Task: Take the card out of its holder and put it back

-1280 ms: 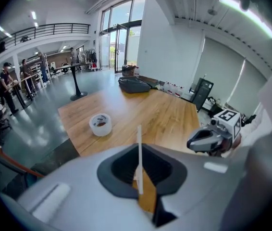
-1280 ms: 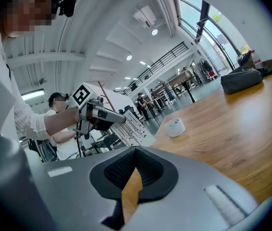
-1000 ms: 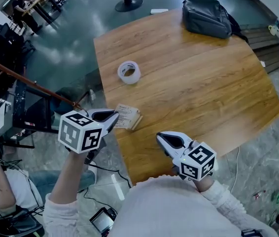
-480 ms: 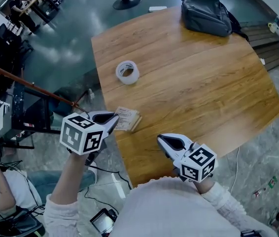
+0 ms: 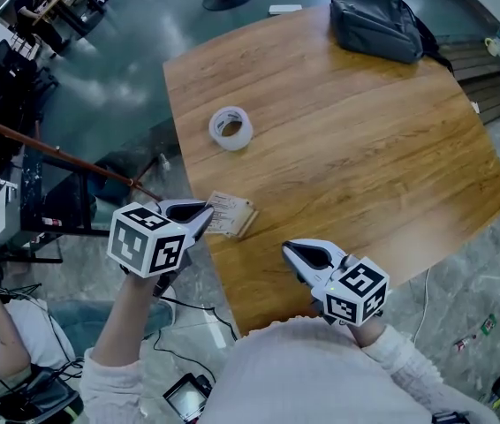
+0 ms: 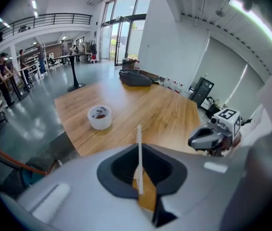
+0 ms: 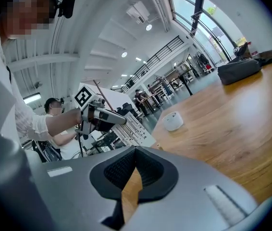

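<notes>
Left gripper [image 5: 204, 216] lower, white printed card [image 5: 231, 211]

Card [image 5: 225, 210]: white, thin, printed in rows; one edge pinched between the left gripper's [image 5: 202, 212] jaws, over the table's [image 5: 347, 148] near left edge.
Holder [image 5: 247, 222]: tan strip along the card's far side; whether the card sits in it is unclear.

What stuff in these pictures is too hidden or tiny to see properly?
- Printing on the card: too small in the head and right gripper views, edge-on in the left gripper view.
- The card's near end: the left gripper covers it in the head view.
- Tape roll label: too small in every view.
</notes>
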Motion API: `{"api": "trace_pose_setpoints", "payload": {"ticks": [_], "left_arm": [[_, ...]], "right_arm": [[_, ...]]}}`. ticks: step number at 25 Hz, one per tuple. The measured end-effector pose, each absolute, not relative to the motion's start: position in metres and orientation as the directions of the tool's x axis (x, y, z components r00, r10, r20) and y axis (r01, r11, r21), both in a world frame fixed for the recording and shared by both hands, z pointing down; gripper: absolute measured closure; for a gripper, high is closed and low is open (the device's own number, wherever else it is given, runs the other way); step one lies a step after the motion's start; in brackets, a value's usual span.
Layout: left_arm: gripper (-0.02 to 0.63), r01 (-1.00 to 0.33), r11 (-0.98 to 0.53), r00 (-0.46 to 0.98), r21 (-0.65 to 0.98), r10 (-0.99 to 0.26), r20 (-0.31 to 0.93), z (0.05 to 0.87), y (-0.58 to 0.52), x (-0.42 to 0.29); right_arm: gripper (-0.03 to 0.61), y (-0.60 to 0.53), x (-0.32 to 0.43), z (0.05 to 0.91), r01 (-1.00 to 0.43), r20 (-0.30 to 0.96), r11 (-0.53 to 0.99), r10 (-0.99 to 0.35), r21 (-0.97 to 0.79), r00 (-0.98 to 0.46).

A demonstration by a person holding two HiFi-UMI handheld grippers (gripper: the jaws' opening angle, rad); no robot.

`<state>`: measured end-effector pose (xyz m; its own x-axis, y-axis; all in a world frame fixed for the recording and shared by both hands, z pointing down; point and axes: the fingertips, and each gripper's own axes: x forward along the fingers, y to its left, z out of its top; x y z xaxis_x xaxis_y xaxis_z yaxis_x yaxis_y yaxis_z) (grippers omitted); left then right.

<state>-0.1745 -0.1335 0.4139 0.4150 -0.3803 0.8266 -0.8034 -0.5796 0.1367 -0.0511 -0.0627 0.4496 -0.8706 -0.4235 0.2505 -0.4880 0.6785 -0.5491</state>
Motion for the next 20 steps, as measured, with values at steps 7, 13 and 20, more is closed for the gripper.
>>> {"api": "trace_pose_setpoints", "payload": {"ticks": [7, 13, 20], "left_arm": [[0.594, -0.805, -0.573, 0.421, 0.156, -0.367, 0.829, 0.422, -0.133, -0.179], [0.594, -0.804, -0.574, 0.415, 0.155, -0.355, 0.838, 0.427, -0.135, -0.178], [0.594, -0.790, -0.596, 0.405, 0.143, -0.333, 0.852, 0.431, -0.137, -0.175]], "right_arm": [[0.581, -0.066, -0.056, 0.451, -0.486, 0.252, 0.674, -0.420, -0.556, -0.872], [0.581, -0.066, -0.056, 0.454, -0.492, 0.258, 0.670, -0.423, -0.556, -0.868], [0.581, -0.064, -0.056, 0.457, -0.499, 0.263, 0.657, -0.429, -0.565, -0.864]]}}
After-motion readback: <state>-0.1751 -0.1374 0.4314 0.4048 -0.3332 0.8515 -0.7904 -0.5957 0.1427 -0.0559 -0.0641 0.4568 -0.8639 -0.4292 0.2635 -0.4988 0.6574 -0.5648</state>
